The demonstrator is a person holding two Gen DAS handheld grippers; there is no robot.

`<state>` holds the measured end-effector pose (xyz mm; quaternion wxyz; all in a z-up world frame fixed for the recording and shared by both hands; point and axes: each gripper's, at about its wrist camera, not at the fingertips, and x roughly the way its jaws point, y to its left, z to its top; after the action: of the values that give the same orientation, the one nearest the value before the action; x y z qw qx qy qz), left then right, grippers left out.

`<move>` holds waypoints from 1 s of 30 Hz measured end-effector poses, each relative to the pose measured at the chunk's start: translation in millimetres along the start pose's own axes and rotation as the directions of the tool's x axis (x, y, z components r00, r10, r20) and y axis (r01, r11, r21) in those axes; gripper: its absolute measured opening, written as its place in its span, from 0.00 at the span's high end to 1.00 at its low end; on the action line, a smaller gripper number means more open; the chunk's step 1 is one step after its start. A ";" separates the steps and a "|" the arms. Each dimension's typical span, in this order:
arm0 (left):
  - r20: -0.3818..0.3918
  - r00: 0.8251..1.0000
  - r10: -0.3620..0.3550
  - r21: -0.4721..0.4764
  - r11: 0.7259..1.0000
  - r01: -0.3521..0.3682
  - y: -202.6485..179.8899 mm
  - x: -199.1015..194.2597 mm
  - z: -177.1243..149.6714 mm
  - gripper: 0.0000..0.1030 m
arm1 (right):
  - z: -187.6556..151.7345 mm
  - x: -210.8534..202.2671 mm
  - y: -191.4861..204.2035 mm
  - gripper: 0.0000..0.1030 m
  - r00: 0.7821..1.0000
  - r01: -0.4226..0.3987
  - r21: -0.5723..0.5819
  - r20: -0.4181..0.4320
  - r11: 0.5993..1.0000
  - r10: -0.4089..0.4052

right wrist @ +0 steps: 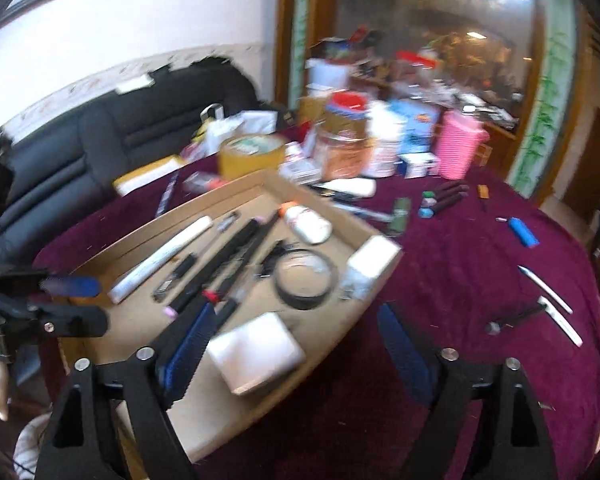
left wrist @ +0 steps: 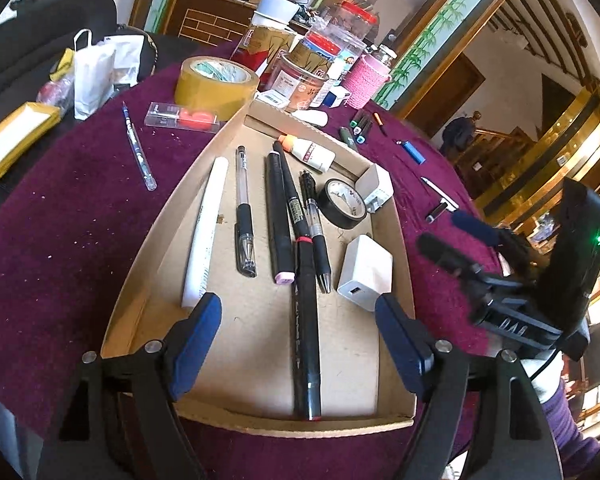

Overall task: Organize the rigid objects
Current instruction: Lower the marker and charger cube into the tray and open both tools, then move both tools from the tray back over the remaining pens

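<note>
Purple cloth [left wrist: 68, 232] covers a round table where a shallow cardboard tray [left wrist: 404, 240] holds a white tube [left wrist: 206, 232], several pens [left wrist: 245, 216] lying side by side, a glue bottle [left wrist: 310, 154], a roll of black tape [left wrist: 342, 204] and two white chargers [left wrist: 366, 266]. Beyond the tray lie a blue lighter [right wrist: 523, 232], a roll of brown tape [left wrist: 216, 84] and a pink holder [left wrist: 366, 80]. The left gripper [left wrist: 298, 344] hovers over the tray's near end with jaws apart and empty, and the right gripper [right wrist: 292, 352], also spread wide and holding nothing, straddles the tray's right edge in a blurred view.
</note>
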<state>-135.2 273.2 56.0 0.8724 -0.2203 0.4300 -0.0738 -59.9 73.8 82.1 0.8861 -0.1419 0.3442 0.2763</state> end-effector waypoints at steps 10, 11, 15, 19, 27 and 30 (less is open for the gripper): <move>0.032 0.999 -0.006 0.031 0.999 0.004 -43.7 0.3 -8.0 0.24 | -29.8 -25.5 -77.8 0.14 0.985 0.165 0.178 0.022 0.970 -0.172; 0.047 0.999 0.005 0.036 0.999 -0.007 -48.3 -2.1 -8.5 0.24 | -31.6 -29.5 -85.0 0.14 0.981 0.183 0.189 0.028 0.965 -0.192; 0.147 0.986 0.079 0.111 0.989 -0.096 -82.4 -15.4 -10.3 0.24 | -37.6 -46.6 -112.8 0.09 0.963 0.241 0.231 0.065 0.943 -0.262; 0.157 0.985 0.076 0.158 0.982 -0.101 -107.9 -14.7 -12.8 0.24 | -40.1 -58.5 -139.0 0.08 0.945 0.283 0.258 0.091 0.924 -0.314; 0.104 0.992 0.065 0.214 0.973 -0.086 -142.0 6.0 -14.1 0.24 | -48.3 -68.6 -176.0 0.07 0.927 0.321 0.285 0.099 0.903 -0.361; 0.088 0.994 0.058 0.232 0.970 -0.077 -152.7 13.3 -13.9 0.24 | -48.6 -68.2 -188.4 0.07 0.918 0.345 0.281 0.099 0.896 -0.384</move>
<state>-128.6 128.3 107.5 0.9110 -0.1035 0.3899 -0.0855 -16.7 -126.4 105.5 0.9565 -0.0662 0.2759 0.0677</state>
